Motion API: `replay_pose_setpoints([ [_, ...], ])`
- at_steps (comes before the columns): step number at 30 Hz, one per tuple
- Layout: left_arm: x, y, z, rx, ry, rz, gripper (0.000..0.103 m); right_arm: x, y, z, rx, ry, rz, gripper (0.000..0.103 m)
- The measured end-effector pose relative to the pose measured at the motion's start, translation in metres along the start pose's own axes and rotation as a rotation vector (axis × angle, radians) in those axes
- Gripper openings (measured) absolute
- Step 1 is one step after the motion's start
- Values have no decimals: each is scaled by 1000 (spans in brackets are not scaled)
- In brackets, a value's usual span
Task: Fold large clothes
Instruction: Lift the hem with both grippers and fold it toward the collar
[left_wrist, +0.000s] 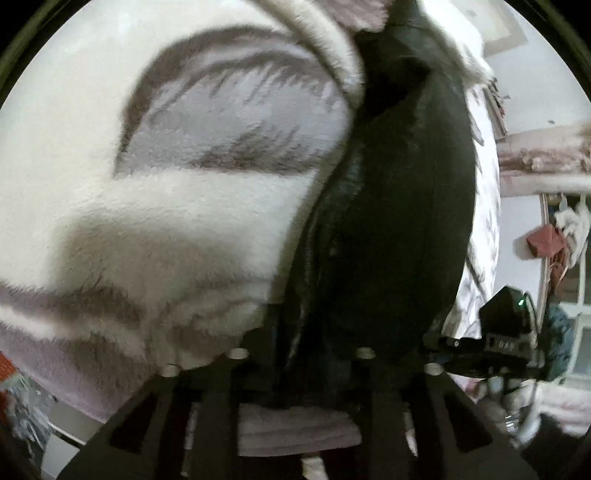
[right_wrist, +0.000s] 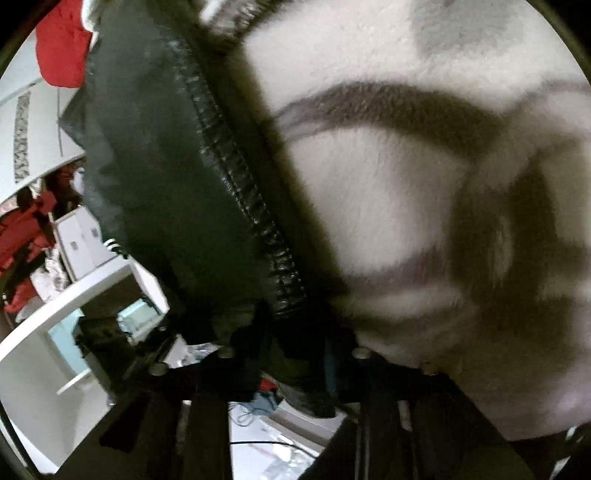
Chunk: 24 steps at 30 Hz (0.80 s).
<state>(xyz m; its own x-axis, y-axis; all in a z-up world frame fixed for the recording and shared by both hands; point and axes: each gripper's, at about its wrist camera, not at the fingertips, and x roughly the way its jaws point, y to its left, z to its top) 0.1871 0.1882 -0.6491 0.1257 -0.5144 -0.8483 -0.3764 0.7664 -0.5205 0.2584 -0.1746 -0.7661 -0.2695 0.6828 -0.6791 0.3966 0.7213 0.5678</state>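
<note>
Behind everything lies a fleecy cream blanket (left_wrist: 92, 147) with grey leaf shapes, filling the left of your left wrist view and the right of your right one. Your left gripper (left_wrist: 314, 332) pinches the dark jacket (left_wrist: 391, 221) at centre frame. Your right gripper (right_wrist: 291, 343) pinches its ribbed seam (right_wrist: 236, 184), running down from upper left.

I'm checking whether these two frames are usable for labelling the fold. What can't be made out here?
- Left wrist view: the left hand-held gripper fingertips are buried under the dark garment; jaw state unclear.
- Right wrist view: the right hand-held gripper tips are hidden by the same garment.
- Both views: the garment's outline runs past the frame edges; its type is unreadable.
- The fleece blanket is blurred, and it hides the supporting surface.
</note>
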Motion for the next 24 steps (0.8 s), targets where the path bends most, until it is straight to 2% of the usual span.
replay_pose_setpoints([
  [1,-2,6,2,-9,13,-33,43,4,3,5,-7,11,4,44],
  [2,5,9,4,-14,23,-66,48,5,2,7,-21,20,21,47],
  [6,18,1,4,27,-19,-60,49,21,-2,19,-28,30,93,62],
  [7,16,-6,2,46,-53,-43,45,25,-3,21,-22,31,104,63],
  [8,14,-11,-1,61,-69,-29,28,27,-2,23,-15,30,133,63],
  [10,9,-21,-4,63,-84,-31,13,26,1,18,-35,23,138,57],
  [11,7,-25,-5,56,-91,-21,11,26,6,16,-48,17,140,40],
  [12,3,-28,-8,46,-96,-20,11,23,5,12,-46,14,168,29],
  [14,-8,-28,-16,15,-102,-39,8,23,6,8,-14,5,229,23],
  [17,-30,-29,-41,-11,-79,-54,8,5,15,-15,-2,3,236,18],
  [20,-44,-25,-72,-56,-16,-69,7,-6,16,-46,-3,61,215,18],
  [23,-60,-22,-79,-107,12,-125,7,-10,4,-83,60,152,242,18],
  [24,-67,-26,-75,-120,6,-150,7,-13,0,-93,94,181,280,18],
])
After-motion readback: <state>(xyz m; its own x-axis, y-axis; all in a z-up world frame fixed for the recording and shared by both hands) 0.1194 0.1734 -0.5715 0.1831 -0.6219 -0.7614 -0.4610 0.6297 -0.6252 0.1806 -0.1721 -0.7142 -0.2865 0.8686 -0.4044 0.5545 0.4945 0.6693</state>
